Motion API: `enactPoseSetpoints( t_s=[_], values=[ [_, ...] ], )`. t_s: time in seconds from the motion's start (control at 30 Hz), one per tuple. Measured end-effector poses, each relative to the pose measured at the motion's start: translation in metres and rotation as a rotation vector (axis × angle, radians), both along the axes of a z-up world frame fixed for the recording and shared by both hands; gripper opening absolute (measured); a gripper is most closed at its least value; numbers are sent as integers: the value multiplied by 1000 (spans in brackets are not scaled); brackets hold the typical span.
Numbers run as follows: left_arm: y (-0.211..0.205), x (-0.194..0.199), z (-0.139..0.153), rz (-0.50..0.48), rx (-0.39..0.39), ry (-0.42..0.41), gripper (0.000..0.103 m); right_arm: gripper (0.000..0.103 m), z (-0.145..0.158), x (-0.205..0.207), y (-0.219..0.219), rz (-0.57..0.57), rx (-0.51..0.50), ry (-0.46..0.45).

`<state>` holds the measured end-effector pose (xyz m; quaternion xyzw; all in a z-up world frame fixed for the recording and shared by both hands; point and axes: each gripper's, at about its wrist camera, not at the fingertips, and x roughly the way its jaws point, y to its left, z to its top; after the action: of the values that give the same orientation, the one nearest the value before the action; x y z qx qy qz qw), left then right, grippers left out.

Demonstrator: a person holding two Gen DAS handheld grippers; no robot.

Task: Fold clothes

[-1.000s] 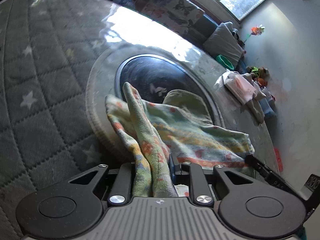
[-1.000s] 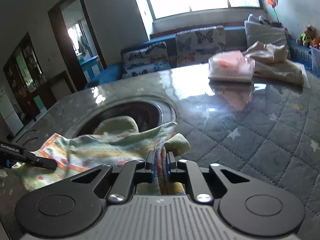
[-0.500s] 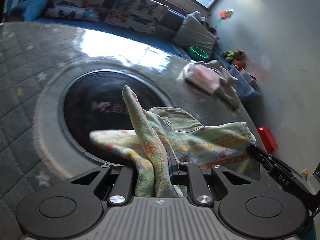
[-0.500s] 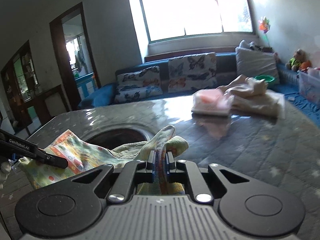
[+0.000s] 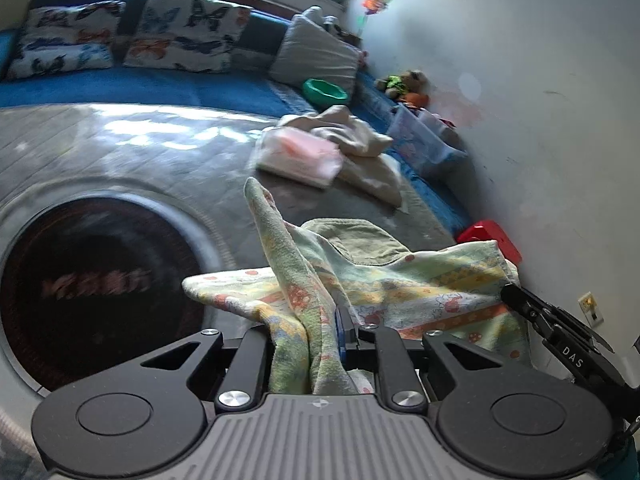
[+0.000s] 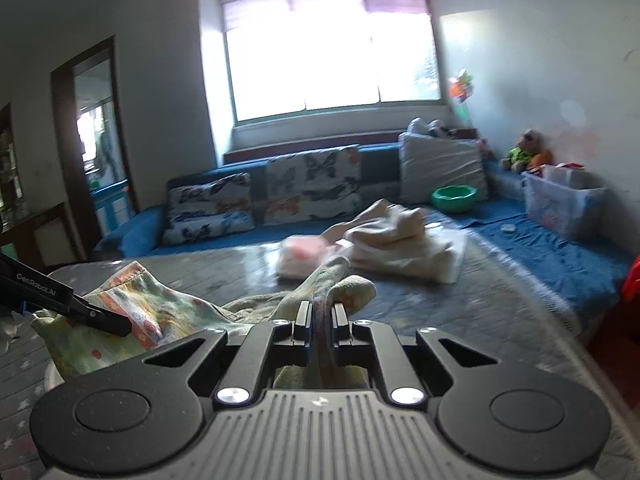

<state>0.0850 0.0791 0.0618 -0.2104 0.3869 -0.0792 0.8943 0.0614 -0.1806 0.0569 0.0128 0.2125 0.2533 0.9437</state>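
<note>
A pale green patterned towel (image 5: 420,292) with orange and yellow stripes hangs stretched between both grippers above the grey quilted table (image 5: 168,160). My left gripper (image 5: 308,320) is shut on a bunched corner of it that sticks up between the fingers. My right gripper (image 6: 320,312) is shut on the opposite corner of the towel (image 6: 152,316). Each view shows the other gripper's black finger at the towel's far edge, the right gripper (image 5: 532,312) and the left gripper (image 6: 96,316). The cloth sags in the middle.
A folded pink and white cloth (image 5: 300,156) and a crumpled cream cloth (image 5: 360,140) lie at the table's far side. A dark round inset (image 5: 92,296) sits in the table. A blue sofa with butterfly cushions (image 6: 304,188), a green bowl (image 6: 454,198) and a clear bin (image 6: 560,204) stand behind.
Both grippers have risen with the towel, lifting it off the table. The views tilted up, so the sofa, window and wall fill more of the frames.
</note>
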Motion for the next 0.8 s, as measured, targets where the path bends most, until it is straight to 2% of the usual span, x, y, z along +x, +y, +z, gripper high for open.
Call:
enactPoseSetpoints(
  t_s=[0.27,0.47,0.67,0.8],
  values=[
    [-40,35,-11,-69,-1,22,16,8,-7,13,-41,-84,-13,4],
    [-59,45,-38,-100,32,97,16,2,-22,12,-64,-128,-21,31],
    [-54,39,-60,-76,79,162,20,2,-40,8,-72,-137,-53,83],
    [-46,36,-67,-56,100,181,25,8,-53,9,-65,-125,-71,111]
  ],
)
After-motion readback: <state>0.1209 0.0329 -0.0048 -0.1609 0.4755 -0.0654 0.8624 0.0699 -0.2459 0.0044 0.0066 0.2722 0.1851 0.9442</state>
